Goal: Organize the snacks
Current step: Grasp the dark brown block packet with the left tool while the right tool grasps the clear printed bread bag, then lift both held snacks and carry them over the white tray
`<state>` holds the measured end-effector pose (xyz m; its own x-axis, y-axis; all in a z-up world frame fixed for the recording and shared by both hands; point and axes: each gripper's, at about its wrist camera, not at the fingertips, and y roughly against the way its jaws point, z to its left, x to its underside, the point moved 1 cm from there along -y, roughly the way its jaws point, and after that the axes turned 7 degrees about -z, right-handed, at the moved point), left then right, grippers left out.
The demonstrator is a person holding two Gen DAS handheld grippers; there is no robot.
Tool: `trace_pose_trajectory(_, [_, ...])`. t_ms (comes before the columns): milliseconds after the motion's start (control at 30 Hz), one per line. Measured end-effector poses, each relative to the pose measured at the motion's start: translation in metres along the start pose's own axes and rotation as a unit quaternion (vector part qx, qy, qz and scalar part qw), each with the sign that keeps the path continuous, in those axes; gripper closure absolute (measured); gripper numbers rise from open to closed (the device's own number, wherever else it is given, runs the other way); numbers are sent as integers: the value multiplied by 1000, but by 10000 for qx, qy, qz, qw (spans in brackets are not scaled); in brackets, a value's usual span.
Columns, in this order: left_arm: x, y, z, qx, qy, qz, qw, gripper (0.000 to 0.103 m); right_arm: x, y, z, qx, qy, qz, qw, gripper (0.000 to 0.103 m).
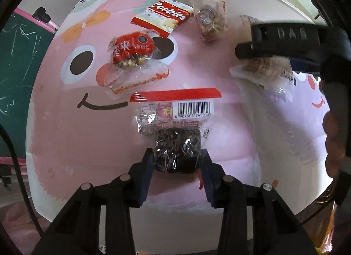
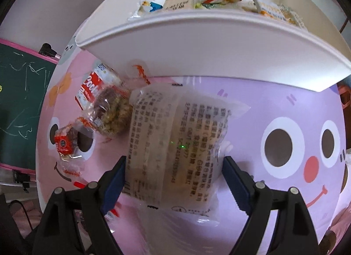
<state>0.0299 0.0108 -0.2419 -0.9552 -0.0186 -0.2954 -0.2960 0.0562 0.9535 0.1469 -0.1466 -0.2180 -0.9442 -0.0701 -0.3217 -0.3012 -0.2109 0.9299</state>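
The left tongs (image 1: 177, 160) were clamped on the dark lower end of a clear snack packet (image 1: 175, 128), whose contents were too glossy and dark to identify; it lay on the pink cartoon-face tabletop (image 1: 65, 123) with its red sealed edge away from the camera, and its white label carried a barcode above digits that read roughly 6 907305 745916, the smaller print beside it being illegible. Farther off lay a red walnut packet (image 1: 131, 50) printed with Chinese characters, a red-and-white bag marked "Cookies" (image 1: 163, 17) and a clear bag of brownish clusters (image 1: 208, 22), all apart from the held packet. In the left wrist view the right gripper crossed the right edge as a dark blurred bar with embossed letters that could not be read with confidence, hiding part of a pale wrapper beneath it. The right tongs (image 2: 174, 180) stood apart, one finger on either side of that large translucent wrapper (image 2: 175, 145), which lay back-up on the tabletop showing columns of Chinese print too warped to read; whether the pads touched it could not be told. Behind it a white box (image 2: 197, 42) held several more snack packs, cut off by the frame's top and mostly hidden by the box's near wall.
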Motion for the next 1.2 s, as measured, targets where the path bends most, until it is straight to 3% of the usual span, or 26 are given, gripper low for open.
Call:
trace_pose_trajectory(233, [-9, 0, 13, 156, 13, -40, 9999, 64, 10, 10, -2, 69, 248, -106, 9996, 30])
trace_pose_trajectory(700, [-46, 56, -10, 668, -325, -492, 9960, 64, 38, 43, -21, -152, -170, -65, 9997, 31])
trace_pose_trajectory(933, [-95, 103, -40, 821, -534, -1198, 9880, 64, 21, 97, -36, -162, -304, -687, 9970, 31])
trace_pose_trajectory(1200, [-158, 163, -55, 983, -671, -2009, 9724, 64, -31, 165, -47, -117, -466, -1608, 9858, 31])
